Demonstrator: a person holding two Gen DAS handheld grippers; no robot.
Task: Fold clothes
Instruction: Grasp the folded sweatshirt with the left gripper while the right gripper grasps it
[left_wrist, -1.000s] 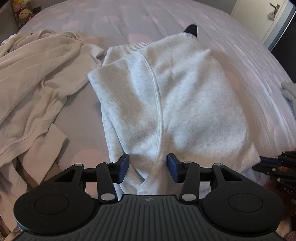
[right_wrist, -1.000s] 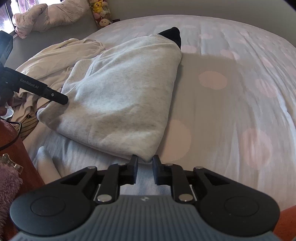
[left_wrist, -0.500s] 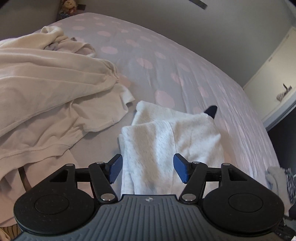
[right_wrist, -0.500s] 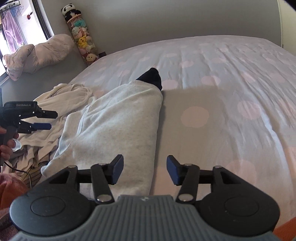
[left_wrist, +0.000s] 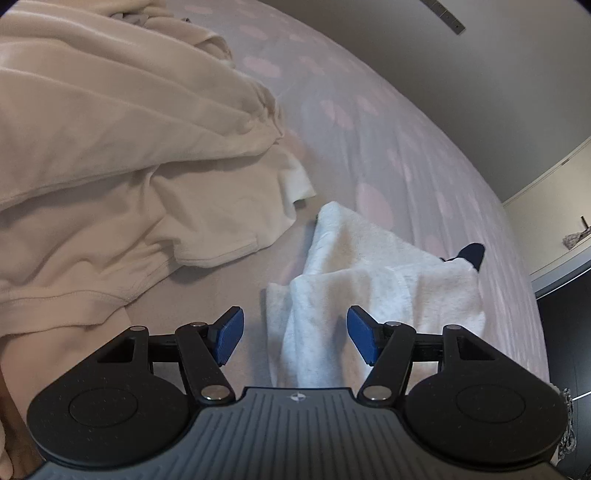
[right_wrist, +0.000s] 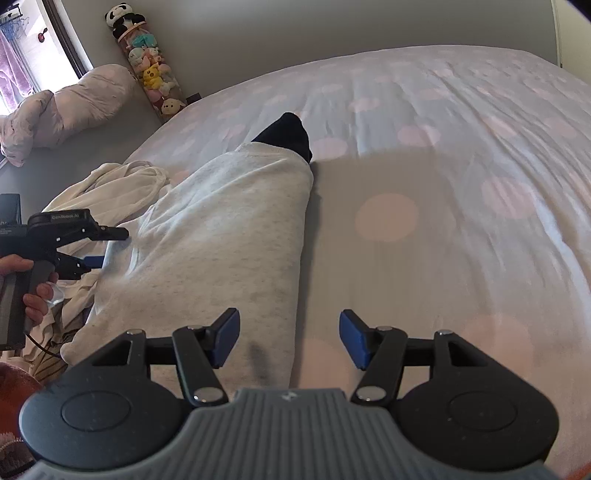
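- Letting go: the right gripper (right_wrist: 288, 341) has just been opening; its blue pads now stand apart over the near edge of the folded light-grey fleece sweatshirt (right_wrist: 221, 236), pressing on nothing. A second ago they were nearly shut at that edge.
- The left gripper (left_wrist: 294, 339) is also spread, nothing pinched; the sweatshirt's near corner (left_wrist: 314, 332) lies below the gap, untouched. It has swung off the sweatshirt toward the heap on its left.
- Sweatshirt lies as a narrow folded bundle on the pale dotted bedsheet (right_wrist: 443, 184), a dark navy cuff (right_wrist: 288, 134) poking out at its far end.
- Just left of the sweatshirt: rumpled cream garment (left_wrist: 110, 147), unfolded.
- Judgement: the grey piece looks finished; the cream one is likely next.
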